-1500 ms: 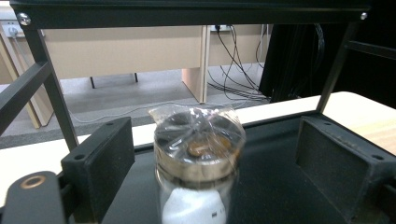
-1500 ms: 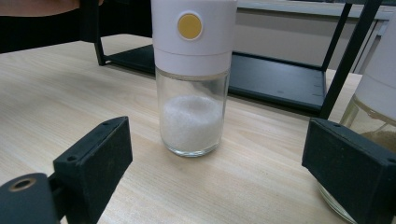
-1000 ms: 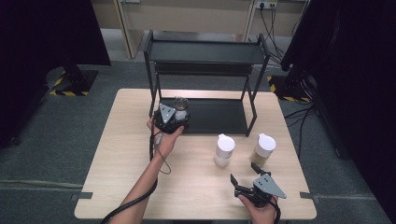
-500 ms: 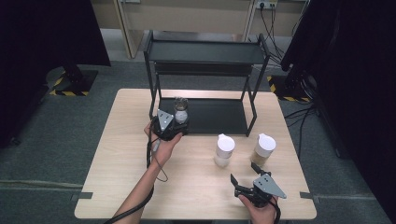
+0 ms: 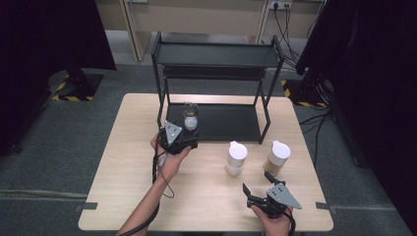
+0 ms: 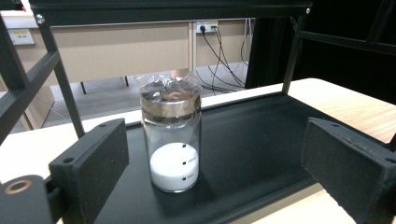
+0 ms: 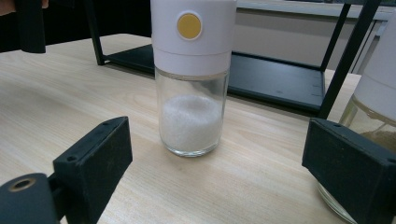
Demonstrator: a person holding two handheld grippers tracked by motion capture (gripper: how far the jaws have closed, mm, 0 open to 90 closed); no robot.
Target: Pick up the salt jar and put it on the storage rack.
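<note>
**Left claw open before the jar on the rack's lower shelf**

A small glass jar [image 6: 171, 135] with a metal lid under clear wrap and white powder in its bottom stands upright on the lower shelf [image 5: 231, 123] of a black two-tier rack [image 5: 216, 54], near the shelf's left front corner. The left claw [image 5: 189, 141] sits just in front of it at the shelf's edge; its jaws have just been opening and now stand wide apart, the jar between and beyond them in the left gripper view, touched by neither pad.

The right claw [image 5: 255, 184] rests low over the near edge of the light wooden table [image 5: 123, 196], jaws apart and holding nothing. Ahead of it stands a white-capped shaker of white grains [image 7: 192, 79], with a yellow dot on its cap. A second white-capped shaker of brownish grains [image 5: 276, 158] stands just to its right. Both are on the table in front of the rack.
</note>
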